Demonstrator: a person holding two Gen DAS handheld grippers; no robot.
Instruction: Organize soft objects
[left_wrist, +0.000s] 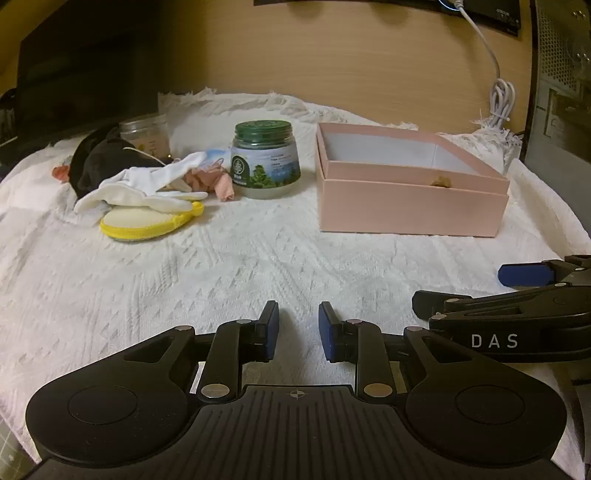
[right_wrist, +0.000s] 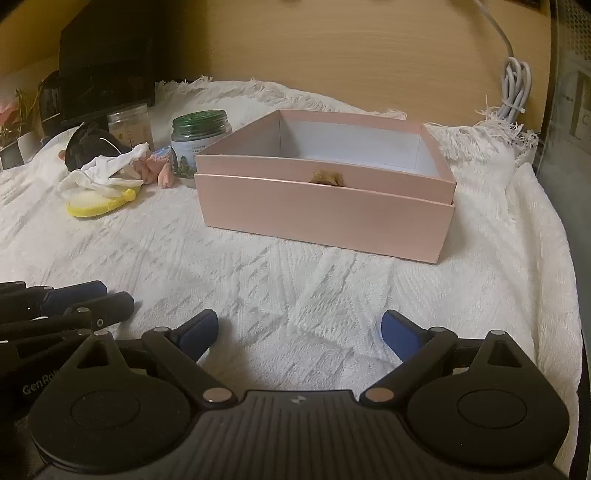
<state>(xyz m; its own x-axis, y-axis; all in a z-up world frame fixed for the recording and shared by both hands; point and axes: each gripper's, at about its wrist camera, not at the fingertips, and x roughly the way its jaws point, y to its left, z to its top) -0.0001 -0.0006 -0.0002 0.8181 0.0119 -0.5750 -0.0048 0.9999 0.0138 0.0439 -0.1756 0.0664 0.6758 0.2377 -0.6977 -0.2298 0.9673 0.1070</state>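
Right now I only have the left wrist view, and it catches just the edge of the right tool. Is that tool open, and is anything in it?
Observer: The right tool has its jaws spread wide, with only the white cloth showing between them.
Operator: Good. What stands at the far left, beyond the clear jar? It is all dark for me there.
Observer: Small potted plants stand at that edge, left of the dark screen.
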